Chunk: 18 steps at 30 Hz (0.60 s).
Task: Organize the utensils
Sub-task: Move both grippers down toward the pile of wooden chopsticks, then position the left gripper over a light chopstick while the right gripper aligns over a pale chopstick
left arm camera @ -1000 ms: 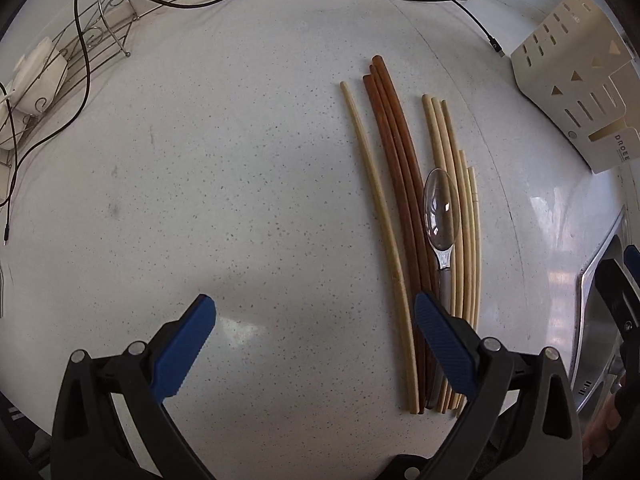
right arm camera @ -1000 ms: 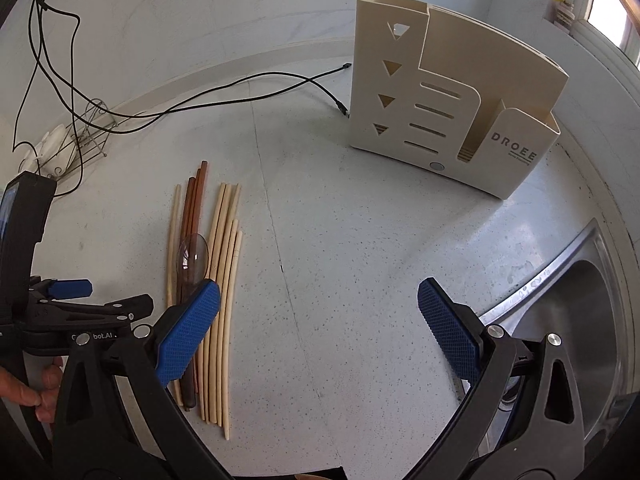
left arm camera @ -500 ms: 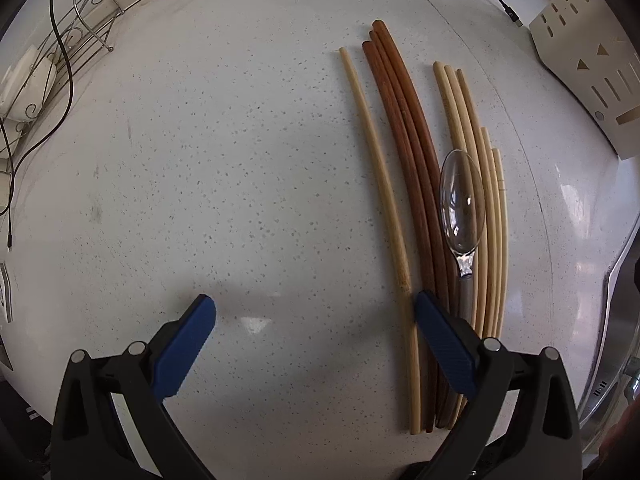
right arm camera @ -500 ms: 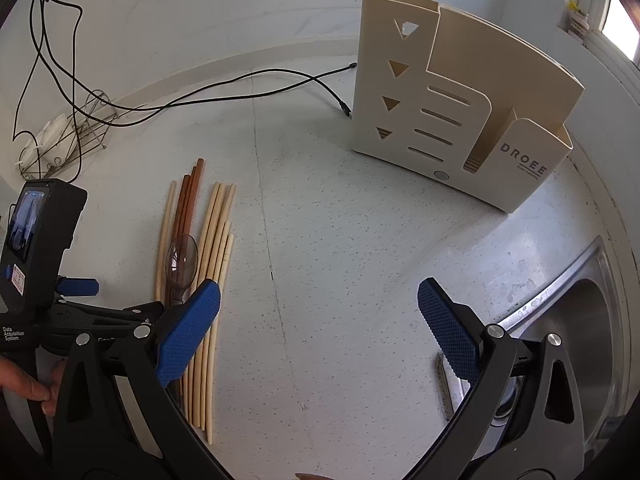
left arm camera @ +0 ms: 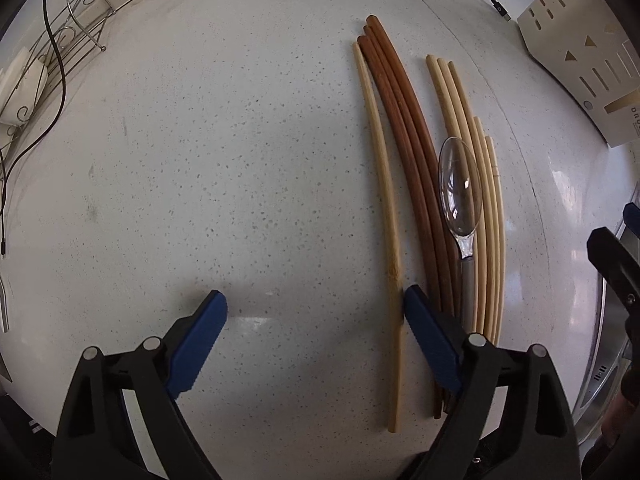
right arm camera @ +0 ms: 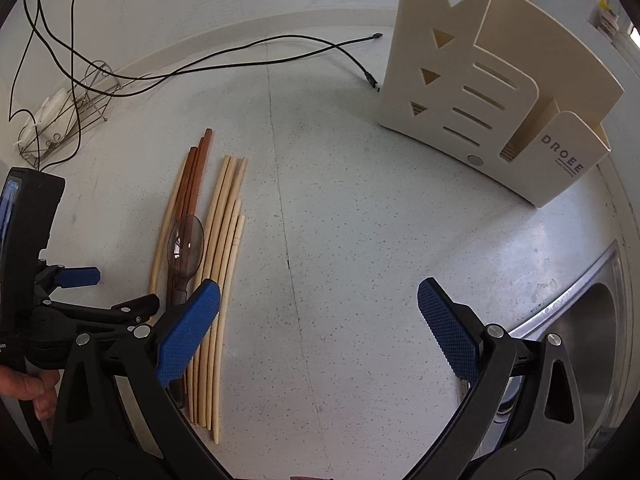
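Light wooden chopsticks (left arm camera: 486,216) and dark brown chopsticks (left arm camera: 408,128) lie side by side on the speckled white counter (left arm camera: 240,140), with a clear plastic spoon (left arm camera: 460,190) on top of them. One light chopstick (left arm camera: 384,184) lies apart at the left of the bundle. My left gripper (left arm camera: 314,312) is open and empty, low over the counter, its right finger beside that lone chopstick. The bundle also shows in the right wrist view (right arm camera: 224,240). My right gripper (right arm camera: 318,308) is open and empty, to the right of the bundle. A cream utensil holder (right arm camera: 492,92) stands at the back right.
Black cables (right arm camera: 240,64) run along the back of the counter. A wire rack with a white object (right arm camera: 60,120) sits at the back left. A steel sink (right arm camera: 580,340) is at the right edge. My left gripper also shows in the right wrist view (right arm camera: 80,304).
My left gripper has dropped lower and closer to the bundle's near ends. My right gripper has moved forward toward the utensil holder. Both stay open.
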Each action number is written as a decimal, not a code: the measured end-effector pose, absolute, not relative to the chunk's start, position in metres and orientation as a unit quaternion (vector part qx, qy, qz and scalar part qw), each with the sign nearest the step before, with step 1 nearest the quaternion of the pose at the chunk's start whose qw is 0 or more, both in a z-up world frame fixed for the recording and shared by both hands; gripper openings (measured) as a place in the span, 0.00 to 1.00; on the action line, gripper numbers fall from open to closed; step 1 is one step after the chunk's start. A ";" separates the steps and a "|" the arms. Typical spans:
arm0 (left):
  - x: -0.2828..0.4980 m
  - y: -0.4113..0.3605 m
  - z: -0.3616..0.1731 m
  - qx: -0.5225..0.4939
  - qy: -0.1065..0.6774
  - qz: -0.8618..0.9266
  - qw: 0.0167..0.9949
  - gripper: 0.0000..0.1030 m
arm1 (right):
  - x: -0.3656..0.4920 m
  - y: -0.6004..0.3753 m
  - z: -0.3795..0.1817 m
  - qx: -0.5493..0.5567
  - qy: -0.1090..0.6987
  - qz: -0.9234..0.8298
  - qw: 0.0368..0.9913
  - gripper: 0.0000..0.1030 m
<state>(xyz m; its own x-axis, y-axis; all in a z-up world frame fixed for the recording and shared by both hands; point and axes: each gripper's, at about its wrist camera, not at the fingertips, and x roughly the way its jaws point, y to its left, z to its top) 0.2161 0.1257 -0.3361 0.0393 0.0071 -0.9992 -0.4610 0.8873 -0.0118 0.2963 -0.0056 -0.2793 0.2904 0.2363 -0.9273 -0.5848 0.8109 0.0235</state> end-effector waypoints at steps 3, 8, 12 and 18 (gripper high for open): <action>0.215 0.125 -0.338 -0.166 0.668 0.166 0.706 0.86 | 0.298 0.004 -0.293 -0.169 0.565 0.267 0.762 0.89; 0.206 0.122 -0.334 -0.163 0.665 0.165 0.710 0.86 | 0.302 0.018 -0.305 -0.183 0.600 0.271 0.730 0.86; 0.207 0.122 -0.334 -0.163 0.664 0.165 0.711 0.86 | 0.306 0.024 -0.312 -0.181 0.624 0.261 0.714 0.82; 0.206 0.124 -0.337 -0.163 0.664 0.165 0.711 0.86 | 0.308 0.029 -0.313 -0.179 0.634 0.254 0.708 0.78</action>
